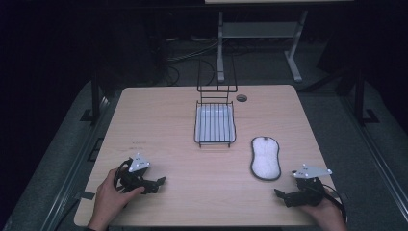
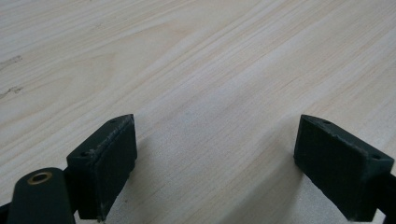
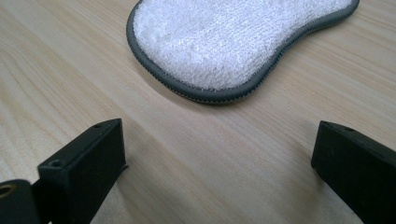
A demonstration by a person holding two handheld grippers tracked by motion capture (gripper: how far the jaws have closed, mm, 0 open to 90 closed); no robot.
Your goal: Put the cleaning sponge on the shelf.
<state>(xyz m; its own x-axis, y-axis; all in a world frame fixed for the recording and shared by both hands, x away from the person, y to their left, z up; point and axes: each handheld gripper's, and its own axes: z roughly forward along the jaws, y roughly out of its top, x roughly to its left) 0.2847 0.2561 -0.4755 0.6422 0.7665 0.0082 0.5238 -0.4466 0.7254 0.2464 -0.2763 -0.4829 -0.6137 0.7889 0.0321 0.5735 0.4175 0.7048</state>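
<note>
Left hand-held gripper [image 1: 161,181]: held in the person's left hand [image 1: 108,197] near the front left corner of the desk [image 1: 159,125], low over the wood. Its jaws stand wide apart with bare wood grain between them, seen in the left gripper view [image 2: 215,154]; nothing held.

Wire rack [image 1: 215,122]: stands at the middle of the desk, toward the far edge, with a white tray beneath the wires and an upright wire frame behind it. A round cable hole [image 1: 241,98] sits just right of that frame, close to the far edge.

Sponge pad [image 1: 265,158]: white, with grey stitched edging, lying flat on the desk right of the rack and nearer the front edge, apart from both.

Right hand-held gripper [image 1: 278,193]: held in the right hand [image 1: 327,211] near the front right corner. Jaws wide, empty. The right gripper view [image 3: 217,163] shows the pad [image 3: 233,39] just ahead of the jaws, not touching.
</note>
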